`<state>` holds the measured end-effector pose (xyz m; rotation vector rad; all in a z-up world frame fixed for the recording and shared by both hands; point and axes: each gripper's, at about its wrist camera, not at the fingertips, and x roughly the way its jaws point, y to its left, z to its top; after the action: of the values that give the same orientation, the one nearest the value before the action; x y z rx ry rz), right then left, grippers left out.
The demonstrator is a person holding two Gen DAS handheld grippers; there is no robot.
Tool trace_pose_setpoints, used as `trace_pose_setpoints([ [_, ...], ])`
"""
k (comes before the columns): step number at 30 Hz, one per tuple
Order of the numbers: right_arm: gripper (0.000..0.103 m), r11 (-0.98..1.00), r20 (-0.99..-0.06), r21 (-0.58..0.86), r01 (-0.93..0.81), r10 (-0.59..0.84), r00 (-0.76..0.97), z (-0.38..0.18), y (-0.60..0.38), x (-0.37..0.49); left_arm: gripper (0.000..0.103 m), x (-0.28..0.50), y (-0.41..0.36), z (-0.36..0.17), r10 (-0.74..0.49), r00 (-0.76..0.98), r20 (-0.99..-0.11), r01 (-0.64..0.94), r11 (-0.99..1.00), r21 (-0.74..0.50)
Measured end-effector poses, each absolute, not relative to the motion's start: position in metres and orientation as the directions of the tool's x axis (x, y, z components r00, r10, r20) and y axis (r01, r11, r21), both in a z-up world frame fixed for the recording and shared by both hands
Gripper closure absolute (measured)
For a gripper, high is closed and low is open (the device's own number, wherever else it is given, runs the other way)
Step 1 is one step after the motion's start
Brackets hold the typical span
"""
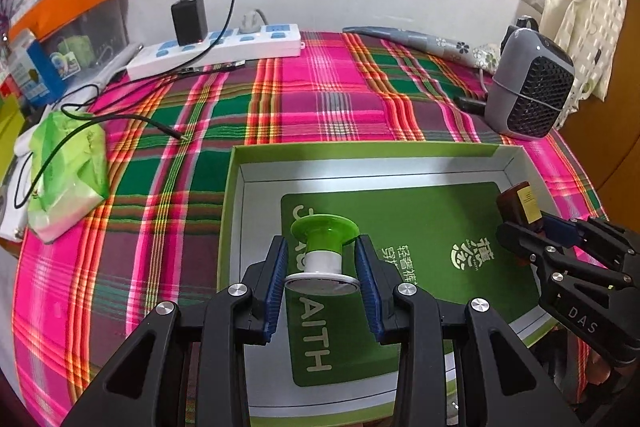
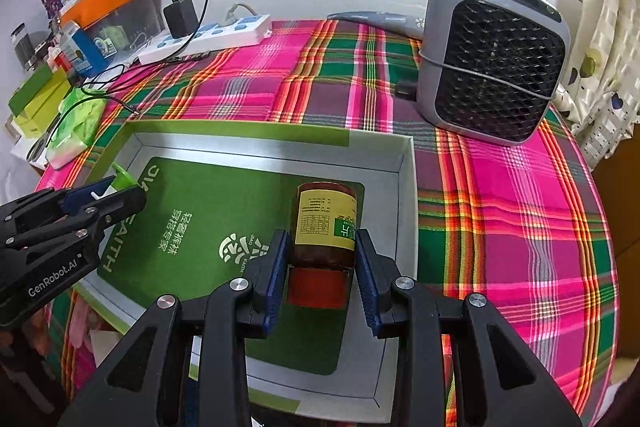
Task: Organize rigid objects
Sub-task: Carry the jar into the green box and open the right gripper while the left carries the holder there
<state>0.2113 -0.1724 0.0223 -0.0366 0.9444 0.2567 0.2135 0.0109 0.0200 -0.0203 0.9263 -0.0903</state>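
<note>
Tissue pack (image 1: 68,175): one, green, far left of the left-wrist frame, a black cable lying across it.
Power strip (image 1: 216,49): one, white, upper left, with one black charger (image 1: 189,20) plugged in.
Cloth (image 1: 320,99): one pink-and-green plaid, covering the table.
Box (image 1: 234,203): one open tray with a green rim and white walls, lower centre; one green card (image 1: 432,227) lies flat inside.
Left gripper (image 1: 322,253): fingers part-way closed on one spool (image 1: 323,247) with a green flared top and a white middle, held over the box's left part.
Right gripper (image 2: 322,251): fingers narrow, clamped on one jar (image 2: 326,227) with a yellow label and a red cap, held over the box's right part.
Heater (image 2: 496,59): one, grey with a black grille, upper right, standing on the cloth beyond the box.
</note>
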Motion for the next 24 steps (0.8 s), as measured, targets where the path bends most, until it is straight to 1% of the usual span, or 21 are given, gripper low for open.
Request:
trace_pose_setpoints([
  [18, 0.068, 0.967, -0.797, 0.091, -0.236, 0.213, 0.566, 0.021, -0.1697, 0.2121, 0.069, 0.2167, 0.0095, 0.0172, -0.079, 0.596, -0.799, 0.067, 0.997, -0.049],
  [20, 0.066, 0.966, -0.795, 0.091, -0.24, 0.216, 0.568, 0.0214, -0.1698, 0.2117, 0.069, 0.2166, 0.0102, 0.0177, -0.086, 0.597, -0.797, 0.065, 0.996, -0.058],
  [24, 0.059, 0.967, -0.787, 0.088, -0.241, 0.215, 0.578, 0.0232, -0.1703, 0.2102, 0.069, 0.2163, 0.0107, 0.0191, -0.085, 0.601, -0.795, 0.062, 0.996, -0.059],
])
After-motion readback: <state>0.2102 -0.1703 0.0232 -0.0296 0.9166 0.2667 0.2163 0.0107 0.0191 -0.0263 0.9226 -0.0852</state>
